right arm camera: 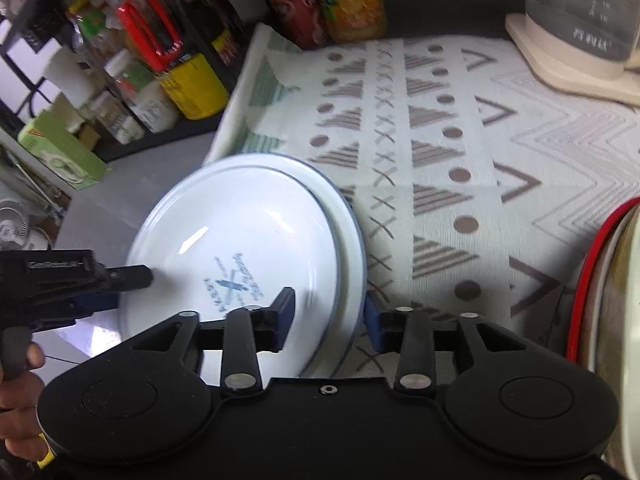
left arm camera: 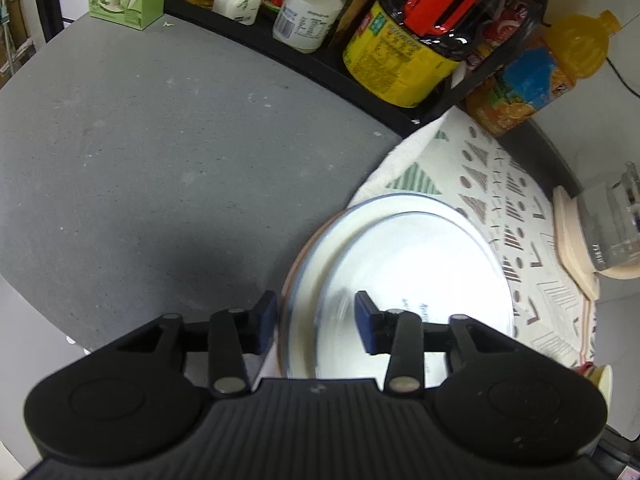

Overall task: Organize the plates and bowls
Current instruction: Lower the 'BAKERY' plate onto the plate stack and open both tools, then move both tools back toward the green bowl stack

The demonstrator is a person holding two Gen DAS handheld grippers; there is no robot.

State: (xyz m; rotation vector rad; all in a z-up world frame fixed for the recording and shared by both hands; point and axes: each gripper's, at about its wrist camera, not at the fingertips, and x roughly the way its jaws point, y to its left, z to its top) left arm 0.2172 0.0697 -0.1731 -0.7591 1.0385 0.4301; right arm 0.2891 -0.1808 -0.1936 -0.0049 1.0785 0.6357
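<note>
A stack of white plates with blue rims [left arm camera: 400, 264] lies upside down at the left edge of a patterned cloth [left arm camera: 500, 184]. A blue maker's mark shows on the top plate [right arm camera: 240, 240]. My left gripper [left arm camera: 316, 322] is open, its jaws straddling the stack's left rim; it also shows in the right wrist view [right arm camera: 120, 280]. My right gripper [right arm camera: 330, 316] is open, its jaws straddling the stack's right rim. I cannot tell whether the pads touch the plates.
A black rack of bottles and jars [left arm camera: 384, 40] lines the back. A juice bottle [left arm camera: 532, 76] and a glass kettle on a cream base [right arm camera: 580, 32] stand on the cloth's far side. A red-rimmed bowl [right arm camera: 608, 300] sits at the right. Grey countertop [left arm camera: 160, 160] lies left.
</note>
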